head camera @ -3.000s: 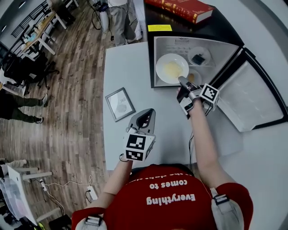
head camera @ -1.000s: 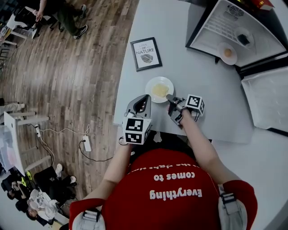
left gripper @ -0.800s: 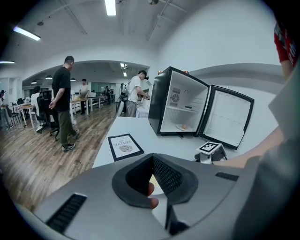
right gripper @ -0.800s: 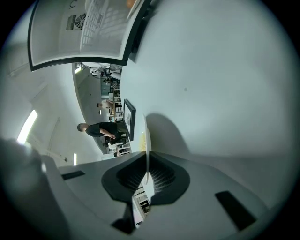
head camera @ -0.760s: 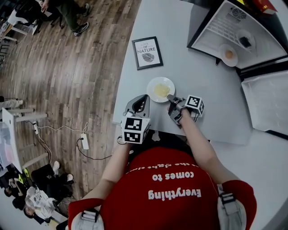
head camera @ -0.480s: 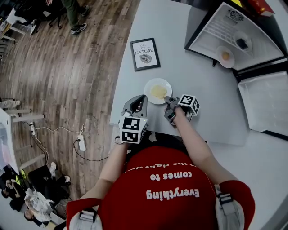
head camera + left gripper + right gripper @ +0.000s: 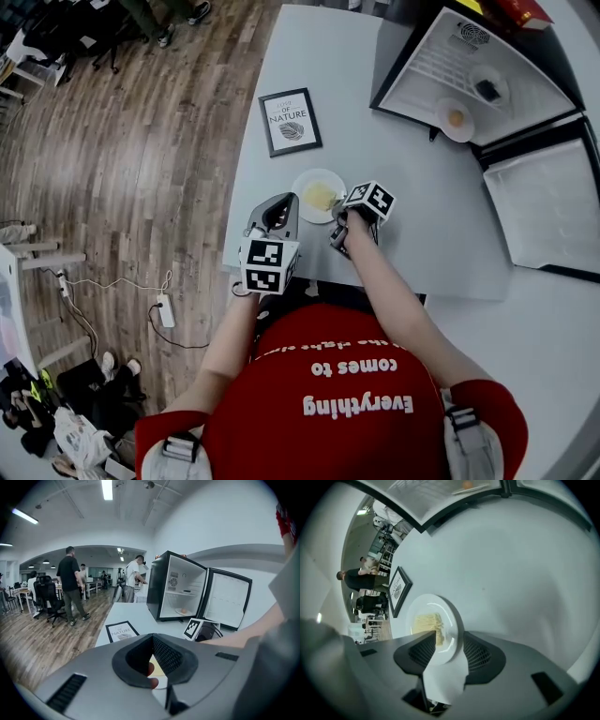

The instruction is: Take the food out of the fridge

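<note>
**Fingers (image 7: 477, 654) of the right gripper (image 7: 450, 637) were opening around the plate's (image 7: 443, 606) rim**

The fingers stood spread on either side of the white plate's near edge. The rim lay between them, and a gap showed on the right side, so nothing was pinched. The plate sat flat on the white tabletop (image 7: 412, 202), close to the edge nearest the person. A pale yellow portion of food (image 7: 425, 622) lay at its centre.

The left gripper (image 7: 152, 638) hovered just beside the plate on its left. Its fingers were pressed together at the tips and held nothing. It pointed across the tabletop toward the fridge (image 7: 157, 585).

A framed print (image 7: 289, 122) lay flat on the tabletop beyond the plate, near it but not touching. The black fridge stood at the far right of the tabletop, well apart from the plate. Its door (image 7: 544, 202) was swung wide open. On a shelf inside sat a small dish (image 7: 455, 120) with something orange on it, and behind that another dish (image 7: 486, 89) held a dark item.

In the left gripper view, several people stood on the wooden floor (image 7: 141, 169) in the background.
</note>
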Motion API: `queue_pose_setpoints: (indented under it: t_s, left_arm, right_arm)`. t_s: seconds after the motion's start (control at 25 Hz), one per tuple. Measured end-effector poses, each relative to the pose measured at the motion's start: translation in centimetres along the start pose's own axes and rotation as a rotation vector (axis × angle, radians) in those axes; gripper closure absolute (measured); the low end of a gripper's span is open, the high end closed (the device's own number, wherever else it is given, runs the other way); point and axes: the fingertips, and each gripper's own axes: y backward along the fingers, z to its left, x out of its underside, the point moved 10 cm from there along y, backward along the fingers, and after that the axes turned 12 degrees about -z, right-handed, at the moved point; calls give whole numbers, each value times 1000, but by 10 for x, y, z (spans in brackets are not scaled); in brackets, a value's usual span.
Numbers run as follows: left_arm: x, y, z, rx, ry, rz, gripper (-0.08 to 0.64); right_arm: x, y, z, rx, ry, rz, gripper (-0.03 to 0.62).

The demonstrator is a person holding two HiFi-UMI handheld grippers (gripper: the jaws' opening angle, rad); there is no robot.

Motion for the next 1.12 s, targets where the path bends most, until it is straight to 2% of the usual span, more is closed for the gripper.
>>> queue_pose_setpoints:
  t_s: [0.12,0.24,0.28,0.32,0.44,0.52,0.6,0.72,0.84,0.96,1.12]
  left_arm:
    - [-6,-4,3,9,-12,-23,554]
    - [-14,-9,6,14,-11,-41,554]
    - [-16,-11,7,13,-12,-48,554]
    - [-19,-12,8,13,-13,-56,554]
    - [-28,-13,9,21,-4,-86,554]
    - [-34,-12,7,36,6,-100,554]
    - [-36,-12,3,53,14,-100,554]
    - [-35,-14,-5,77,12,-86,554]
    - [-34,-14,-11,102,5,-78,554]
    - [-35,-16,-18,121,-24,-80,554]
    - [-36,-21,-29,150,-40,-79,554]
  right_arm:
    - [-6,14,7,-26,36,-17,423]
    - [-17,36,16,-137,41,-80,434]
    - [-20,45,20,-210,42,-117,483]
    - [-24,55,25,-307,44,-154,576]
    - [-26,87,43,-669,77,-216,579]
    - [-24,110,51,-810,147,-267,580]
    - [-20,129,54,-847,249,-341,580]
    - [-14,147,54,-829,377,-451,580]
    - [-8,162,52,-813,459,-531,580]
    - [-7,173,48,-815,505,-568,580]
    - [-11,185,36,-827,518,-606,580]
